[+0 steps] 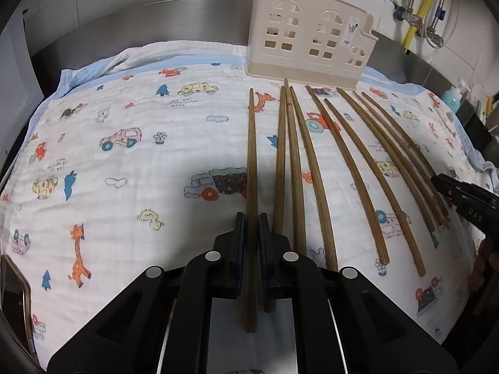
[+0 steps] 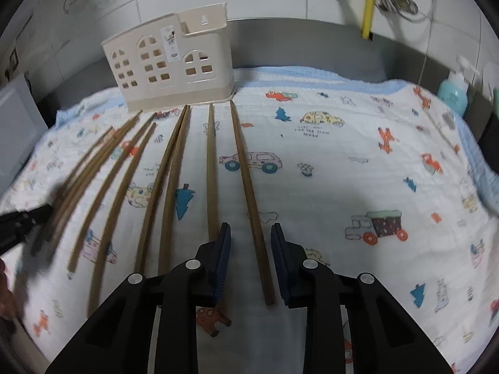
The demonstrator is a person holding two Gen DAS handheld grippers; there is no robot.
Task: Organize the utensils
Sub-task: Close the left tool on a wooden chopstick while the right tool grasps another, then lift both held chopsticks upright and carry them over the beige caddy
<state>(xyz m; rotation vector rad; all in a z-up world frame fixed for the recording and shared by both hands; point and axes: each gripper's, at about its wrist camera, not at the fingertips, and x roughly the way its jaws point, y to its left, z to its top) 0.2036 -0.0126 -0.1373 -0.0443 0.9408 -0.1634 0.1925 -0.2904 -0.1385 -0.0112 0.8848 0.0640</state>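
Several brown wooden chopsticks (image 1: pixel 315 168) lie side by side on a patterned cloth (image 1: pixel 124 162). A cream house-shaped utensil holder (image 1: pixel 308 34) stands upright at the far end of them, also in the right wrist view (image 2: pixel 168 62). My left gripper (image 1: pixel 252 218) is shut on the leftmost chopstick (image 1: pixel 252 155), which runs back between the pads. My right gripper (image 2: pixel 251 229) is open and straddles the rightmost chopstick (image 2: pixel 249 193), which lies on the cloth between the pads. Each gripper shows at the edge of the other view, the right (image 1: pixel 461 196) and the left (image 2: pixel 21 221).
A steel counter rim and tiled wall run behind the cloth. A yellow hose and valves (image 1: pixel 421 9) hang on the wall at the right. A teal soap bottle (image 2: pixel 453 92) stands at the far right. The cloth's right half (image 2: pixel 374 171) holds no utensils.
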